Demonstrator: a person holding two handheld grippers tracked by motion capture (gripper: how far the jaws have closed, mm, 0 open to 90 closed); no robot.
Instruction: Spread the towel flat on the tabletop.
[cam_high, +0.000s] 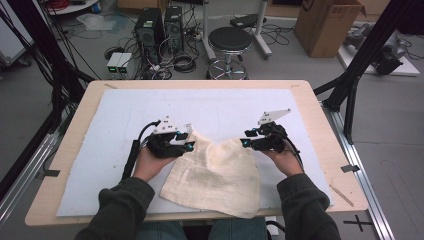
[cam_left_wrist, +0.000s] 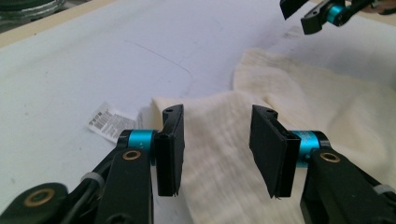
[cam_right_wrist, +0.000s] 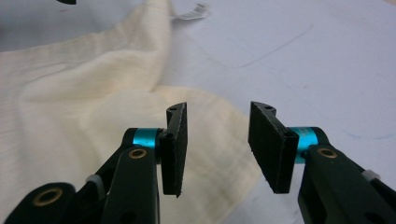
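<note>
Step in hand, as judged: taking hold of the two far corners of the cream cloth, one corner to each tool.

Recommended handling: lower each tool until the pads straddle a single layer of the corner hem, then close squarely. Bite well in from the edge, so the weave does not slip out under tension. Keep both grips level with each other; an uneven lift would twist the fabric. The slack fold between the two corners should be drawn out sideways rather than upward.

Left gripper: jaws apart, nothing between them. The cloth's near-left corner lies directly beneath and ahead of the gap in the left gripper view. A white label sticks out from that corner, just beside the left pad, flat on the white mat.

Right gripper: jaws apart, empty. The cloth's corner lies under the left pad and the gap; the right pad stands over bare mat. A shift toward the cloth would centre the bite.

Position of the cloth: spread on the mat on the wooden tabletop, between the two hands, its near edge reaching the front of the mat. The far edge dips in a slack valley between its corners.
</note>
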